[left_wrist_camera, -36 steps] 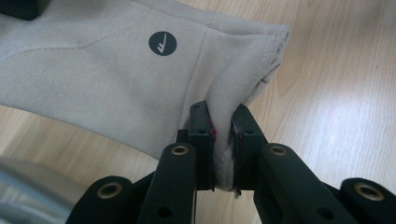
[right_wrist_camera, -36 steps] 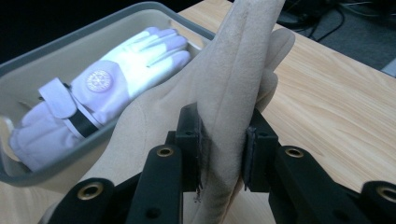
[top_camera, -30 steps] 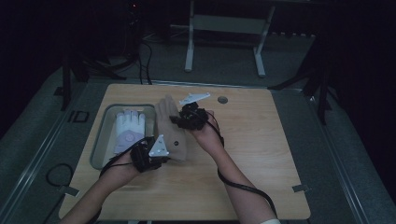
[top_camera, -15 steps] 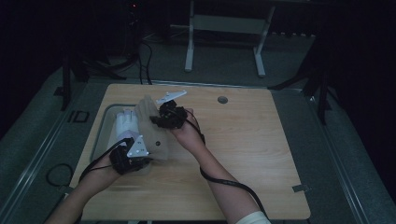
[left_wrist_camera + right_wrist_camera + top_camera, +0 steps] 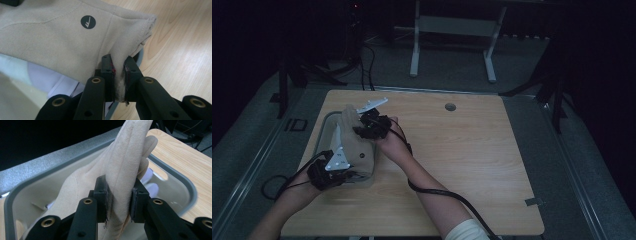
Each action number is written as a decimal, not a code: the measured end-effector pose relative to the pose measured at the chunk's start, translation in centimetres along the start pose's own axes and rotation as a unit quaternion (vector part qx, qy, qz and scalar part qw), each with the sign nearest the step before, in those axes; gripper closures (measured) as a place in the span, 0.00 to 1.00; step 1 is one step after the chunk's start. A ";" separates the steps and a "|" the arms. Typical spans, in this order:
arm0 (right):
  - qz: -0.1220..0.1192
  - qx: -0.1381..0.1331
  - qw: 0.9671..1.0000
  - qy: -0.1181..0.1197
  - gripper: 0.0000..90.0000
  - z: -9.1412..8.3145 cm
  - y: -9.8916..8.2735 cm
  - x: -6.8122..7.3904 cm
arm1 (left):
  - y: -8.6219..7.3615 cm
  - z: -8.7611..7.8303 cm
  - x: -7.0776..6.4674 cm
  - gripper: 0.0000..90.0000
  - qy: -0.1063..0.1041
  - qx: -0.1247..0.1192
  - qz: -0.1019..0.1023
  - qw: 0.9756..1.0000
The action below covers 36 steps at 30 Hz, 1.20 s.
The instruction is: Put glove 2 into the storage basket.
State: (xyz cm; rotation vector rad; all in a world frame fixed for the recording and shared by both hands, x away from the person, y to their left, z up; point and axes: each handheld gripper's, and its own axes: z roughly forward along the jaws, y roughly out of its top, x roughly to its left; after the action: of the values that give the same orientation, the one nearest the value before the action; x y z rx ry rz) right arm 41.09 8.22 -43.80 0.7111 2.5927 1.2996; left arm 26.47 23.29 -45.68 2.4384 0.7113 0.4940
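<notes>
Since the earlier frame the glove (image 5: 357, 145) has been carried left from mid-table and is now held over the tray (image 5: 323, 131). Its cuff edge is pinched tight by the left gripper (image 5: 119, 72), jaws almost closed. Its finger end is clamped by the right gripper (image 5: 119, 195), jaws part open around bunched fabric. White items (image 5: 50, 80) are seen inside the tray, on the table (image 5: 472, 150)
</notes>
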 end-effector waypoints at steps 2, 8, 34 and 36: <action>0.003 -0.001 1.000 0.002 0.80 0.5 0.1 0.1 | -0.4 -0.1 0.3 0.91 0.004 0.000 -0.005 1.000; -0.004 0.011 1.000 0.002 0.79 2.5 0.5 0.1 | -1.2 0.1 1.1 0.91 0.009 0.011 -0.015 1.000; -0.007 0.031 0.999 -0.002 0.42 4.9 -0.5 -1.6 | -1.6 2.3 2.0 0.80 -0.019 0.021 -0.057 0.998; -0.003 0.027 1.000 -0.007 0.35 4.4 -0.4 -1.6 | -1.6 2.0 2.2 0.71 -0.016 0.017 -0.071 0.997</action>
State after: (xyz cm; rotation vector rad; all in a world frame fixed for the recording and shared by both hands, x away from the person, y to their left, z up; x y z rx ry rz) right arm 43.82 10.42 -46.92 0.7188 2.6253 1.2233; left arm 28.59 24.88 -47.75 2.3998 0.8772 0.3884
